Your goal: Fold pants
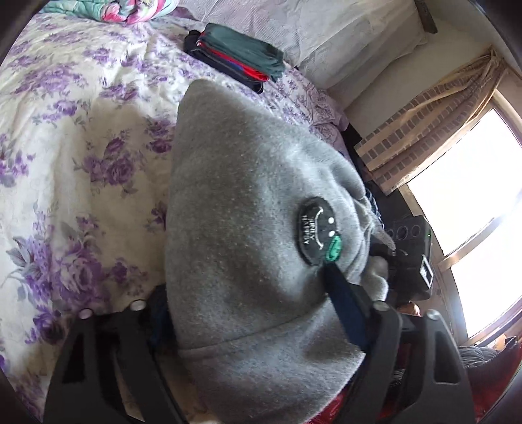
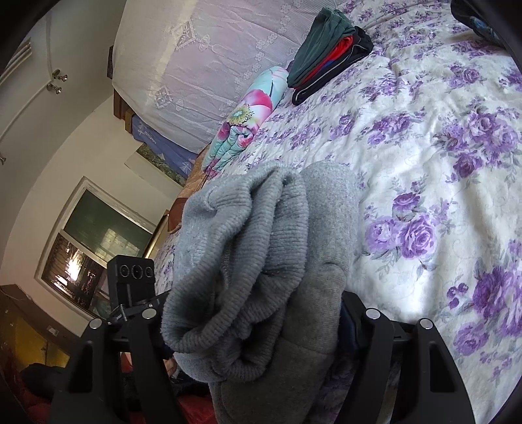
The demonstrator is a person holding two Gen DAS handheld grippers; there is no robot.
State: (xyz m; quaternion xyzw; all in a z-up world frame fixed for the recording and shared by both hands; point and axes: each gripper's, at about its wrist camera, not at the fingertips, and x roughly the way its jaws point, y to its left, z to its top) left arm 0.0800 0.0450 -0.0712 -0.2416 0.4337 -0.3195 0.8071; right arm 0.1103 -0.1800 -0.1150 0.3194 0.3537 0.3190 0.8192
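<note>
Left claw (image 1: 248, 326): I have it clamped on the grey sweatpants (image 1: 248, 202), with fabric bunched between its two black fingers and draped over them, so the left fingertip is hidden.
Grey sweatpants: held up off the bed (image 1: 81, 137), spanning both claws; in my left view a broad fleece panel fills the middle, with a seam line low down.
Round badge (image 1: 314, 230): a dark patch with a green tab on the sweatpants, just above my left claw's right finger.
Folded clothes stack (image 1: 238, 58): green, red and black pieces lying on the bed near the pillow (image 1: 326, 29), well apart from the sweatpants.
Window (image 1: 473, 202): bright, at the right of my left view, curtain beside it.
Right claw (image 2: 257, 326): closed on the sweatpants' ribbed cuffs (image 2: 248, 248), which bulge up between its fingers.
Rolled floral blanket (image 2: 248, 114): on the bed's far edge, just beside the folded stack (image 2: 326, 49).
Floral bedsheet (image 2: 440, 163): spread beneath and to the right of my right claw.
</note>
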